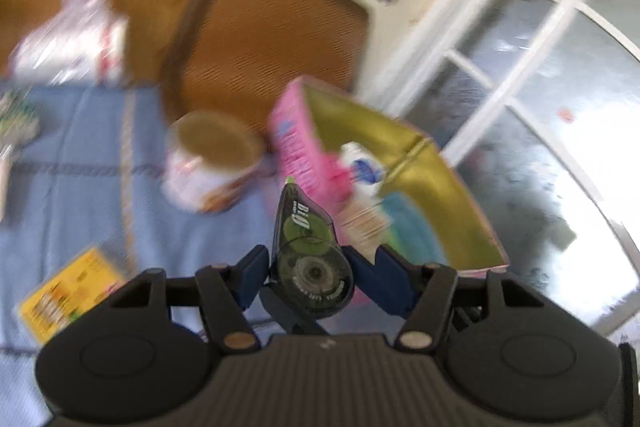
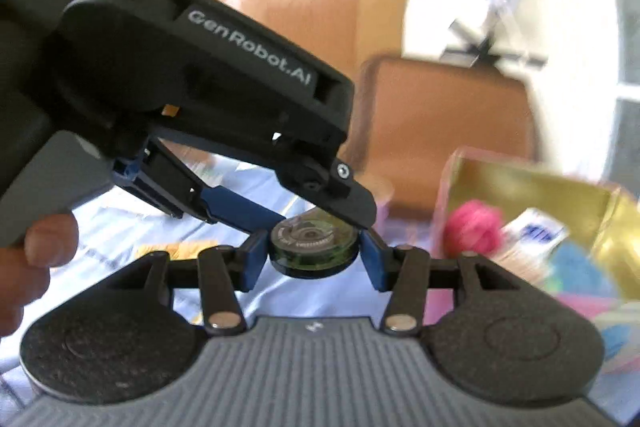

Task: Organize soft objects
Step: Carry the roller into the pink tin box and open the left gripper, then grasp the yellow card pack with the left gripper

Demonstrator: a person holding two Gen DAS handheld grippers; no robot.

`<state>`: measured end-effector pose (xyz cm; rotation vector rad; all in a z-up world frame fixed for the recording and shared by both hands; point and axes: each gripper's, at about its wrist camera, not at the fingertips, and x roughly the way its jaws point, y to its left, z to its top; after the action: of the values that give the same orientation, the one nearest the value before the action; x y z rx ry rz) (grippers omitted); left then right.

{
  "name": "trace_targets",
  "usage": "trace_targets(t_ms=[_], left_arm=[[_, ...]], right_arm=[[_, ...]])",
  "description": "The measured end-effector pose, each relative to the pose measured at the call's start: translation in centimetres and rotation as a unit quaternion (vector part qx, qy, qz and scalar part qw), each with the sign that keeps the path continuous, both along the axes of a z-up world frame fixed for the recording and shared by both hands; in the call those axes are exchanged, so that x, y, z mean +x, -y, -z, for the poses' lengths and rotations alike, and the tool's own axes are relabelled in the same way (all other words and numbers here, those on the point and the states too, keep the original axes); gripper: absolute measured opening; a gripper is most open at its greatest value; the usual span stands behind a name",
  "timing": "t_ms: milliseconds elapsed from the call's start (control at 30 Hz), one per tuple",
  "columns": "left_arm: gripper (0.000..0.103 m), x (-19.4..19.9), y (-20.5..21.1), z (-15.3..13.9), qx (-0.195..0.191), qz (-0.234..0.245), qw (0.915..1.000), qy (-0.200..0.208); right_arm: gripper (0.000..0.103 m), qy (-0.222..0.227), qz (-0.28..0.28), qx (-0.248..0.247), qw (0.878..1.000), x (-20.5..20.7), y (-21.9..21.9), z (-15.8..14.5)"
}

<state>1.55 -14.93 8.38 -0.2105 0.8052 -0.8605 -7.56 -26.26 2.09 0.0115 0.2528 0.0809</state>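
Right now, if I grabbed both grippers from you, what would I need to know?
Left gripper: shut on the green correction tape roller.
Right gripper: pads look closed on the same roller, so both hold it.
The pink box stands open on the right. A pink fluffy ball and a white packet are already inside.
Out on the blue cloth: a tin and a yellow pack.
Left to do: one gripper should let go, then probably put the roller away.
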Motion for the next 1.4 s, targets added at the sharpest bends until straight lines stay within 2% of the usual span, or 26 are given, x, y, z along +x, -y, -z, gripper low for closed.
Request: trace_targets(t_ms=[133,267,333,400,433,500,600,700,800,867,1000,1133,1200,1300,1400], left_arm=[[0.061,-0.3,5.2,-1.1,0.013,0.041,0.9985,0.035],[0.062,0.0,10.1,-0.7,0.012,0.067,0.9971,0.035],[0.065,0.4,11.6,-0.5,0.015,0.06,0.9975,0.032],[0.065,0.6,11.6,-0.3,0.021,0.049,0.9982,0.027],[0.065,0.5,11.1,-0.4,0.015,0.048,0.9984,0.024],[0.065,0.3,9.7,-0.5,0.009,0.044,0.9987,0.026],[0.065,0.0,5.5,-0.7,-0.002,0.021,0.9992,0.034],[0.065,-0.2,-0.1,-0.5,-0.007,-0.026,0.999,0.036],[0.065,0.0,-5.6,0.4,0.009,-0.091,0.9952,0.034],[0.065,0.6,-9.3,1.2,0.024,-0.134,0.9904,0.024],[0.065,1.9,-14.4,3.4,0.011,-0.174,0.9844,-0.02],[0.065,2.5,-16.0,5.1,0.01,-0.179,0.9829,-0.042],[0.065,2.8,-16.2,5.7,-0.003,-0.179,0.9823,-0.055],[0.065,3.5,-15.9,6.6,-0.011,-0.172,0.9828,-0.066],[0.064,3.6,-15.1,7.5,-0.013,-0.156,0.9846,-0.077]], right_arm=[[0.053,0.031,0.053,-0.001,0.998,-1.4,2.9,-0.7],[0.053,0.027,0.101,0.002,0.994,-1.3,6.3,-0.3],[0.055,0.024,0.131,-0.007,0.991,-0.9,7.2,0.2],[0.057,0.011,0.167,-0.017,0.986,-0.4,8.2,0.8],[0.057,0.011,0.173,-0.004,0.985,-0.6,8.7,0.8],[0.057,0.017,0.171,0.025,0.985,-1.4,9.6,0.7],[0.057,0.029,0.166,0.039,0.985,-1.9,9.5,0.5],[0.057,0.042,0.133,0.057,0.989,-2.5,7.6,0.0],[0.057,0.031,0.064,0.07,0.995,-2.0,5.2,-0.2],[0.057,0.004,0.003,0.073,0.997,-1.3,2.8,-0.1],[0.061,-0.075,-0.106,0.063,0.989,1.0,-2.8,1.1],[0.063,-0.108,-0.134,0.019,0.985,2.7,-6.0,1.6],[0.072,-0.133,-0.146,0.018,0.98,3.8,-6.6,1.6],[0.073,-0.167,-0.162,0.018,0.972,5.1,-7.6,2.0],[0.072,-0.181,-0.178,0.016,0.967,5.5,-8.6,2.8]])
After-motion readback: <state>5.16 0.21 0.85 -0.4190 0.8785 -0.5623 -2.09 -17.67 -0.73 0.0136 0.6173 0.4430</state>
